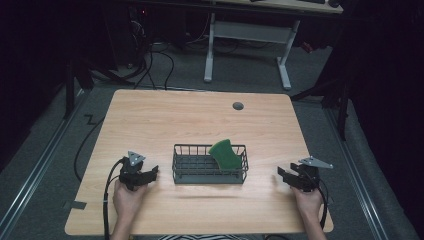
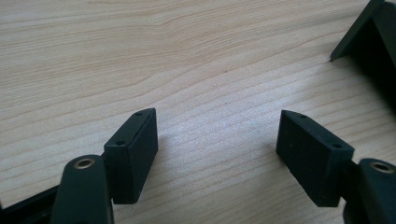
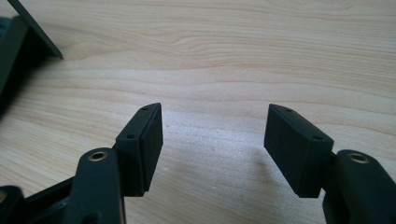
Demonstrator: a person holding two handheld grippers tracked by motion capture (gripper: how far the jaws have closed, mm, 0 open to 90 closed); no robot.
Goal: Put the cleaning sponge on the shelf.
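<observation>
A dark wire basket (image 1: 210, 176) stands on the wooden table (image 1: 165, 120) near its front edge. A green sponge-like block (image 1: 225, 153) leans in the basket's right half. My left gripper (image 1: 152, 173) rests low on the table just left of the basket, its jaws open over bare wood (image 2: 217, 135). My right gripper (image 1: 282, 175) sits to the right of the basket, a little apart from it, also open with nothing between its pads (image 3: 215, 135). A dark corner of the basket (image 2: 369, 32) shows in the left gripper view, and the basket's corner (image 3: 21, 37) in the right gripper view.
A grey round cable hole (image 1: 238, 106) lies near the table's far edge. Beyond the table stands a white desk frame (image 1: 247, 35) on grey floor, with cables (image 1: 155, 60) trailing at the left. A black cable (image 1: 106, 200) runs from my left gripper off the front edge.
</observation>
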